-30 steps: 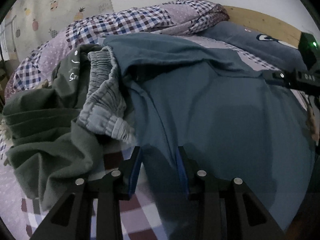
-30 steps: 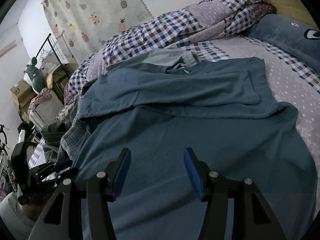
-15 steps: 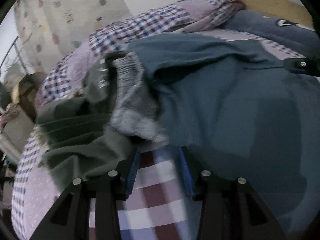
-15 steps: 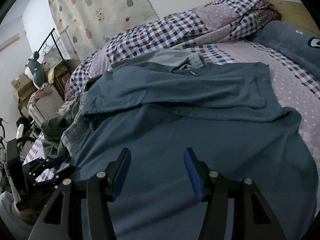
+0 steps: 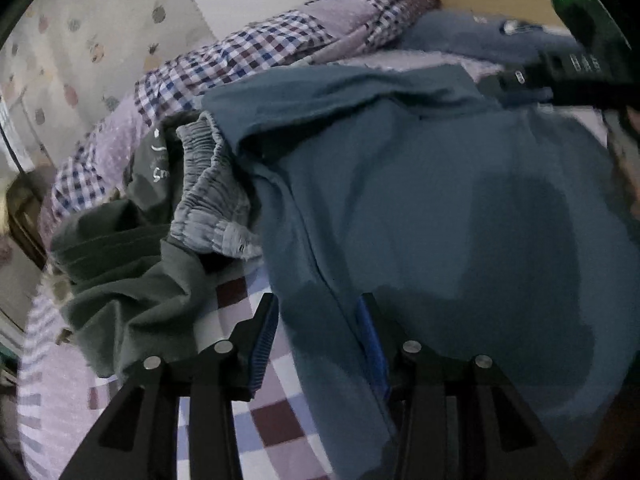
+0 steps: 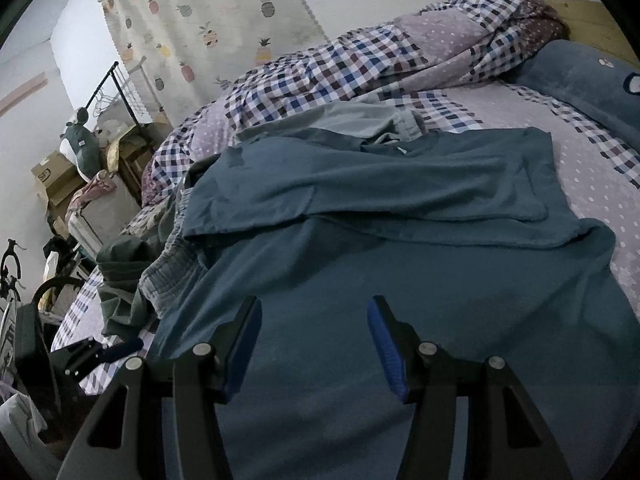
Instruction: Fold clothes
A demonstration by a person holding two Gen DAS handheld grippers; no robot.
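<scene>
While the broad teal cotton T-shirt [image 6: 400, 280] lies spread on the bed, sleeves folded in, both jaws gape empty; bring your left gripper [image 5: 316, 332] squarely onto its side hem, your right gripper [image 6: 314, 336] level opposite.

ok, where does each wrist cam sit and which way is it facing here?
Left wrist: over the blue shirt's left edge, facing the headboard; own open left gripper shows, right gripper at upper right.
Right wrist: over the shirt's near part, facing the checked quilt; own open gripper shows.
Shared: shirt, grey shorts, quilt.
</scene>
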